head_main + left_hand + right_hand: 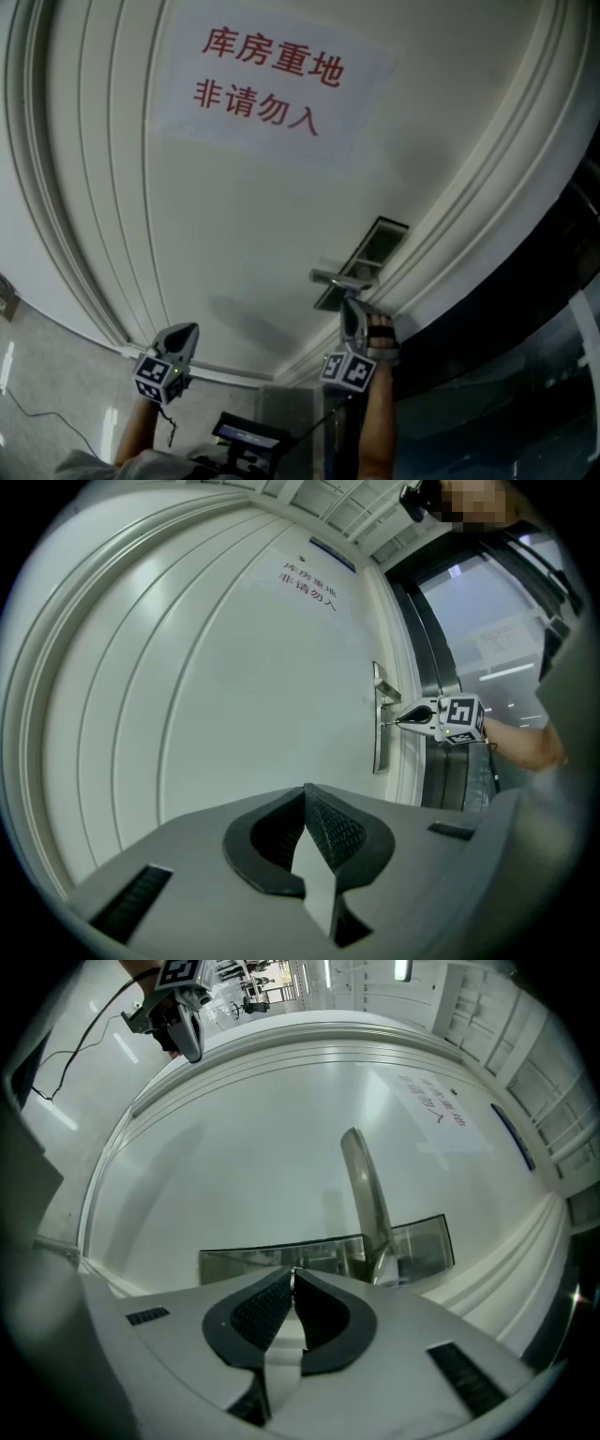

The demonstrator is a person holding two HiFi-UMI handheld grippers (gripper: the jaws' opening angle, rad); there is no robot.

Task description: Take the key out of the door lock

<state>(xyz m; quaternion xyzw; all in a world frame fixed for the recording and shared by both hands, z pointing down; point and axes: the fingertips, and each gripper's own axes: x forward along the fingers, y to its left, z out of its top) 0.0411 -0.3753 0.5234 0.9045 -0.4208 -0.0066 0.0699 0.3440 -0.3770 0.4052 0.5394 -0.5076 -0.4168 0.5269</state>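
1. At the lock plate (422,1241) the right gripper (293,1271) is held level, its jaws brought together with barely a sliver between the tips. They are judged to be clamped on the key (390,723), which is made out from the left gripper view only as a thin line running from the tips into the plate.
2. The key is thus taken to be seated in the lock, straight ahead of the right gripper. Its long axis lies along the gripper's own line and square to the door (234,234), so a straight pull back from the door is called for, without twist.
3. The door handle (366,1194) is found just beside the jaws, its lever projecting from the same plate. It could be knocked if the pull were angled towards it.
4. The left gripper (306,789) is held well apart along the door, its jaws closed on nothing, and is far less well placed for the key.
5. A paper sign (272,80) with red characters is fixed higher on the door, and dark glass (525,309) is seen past the frame; neither stands in the way
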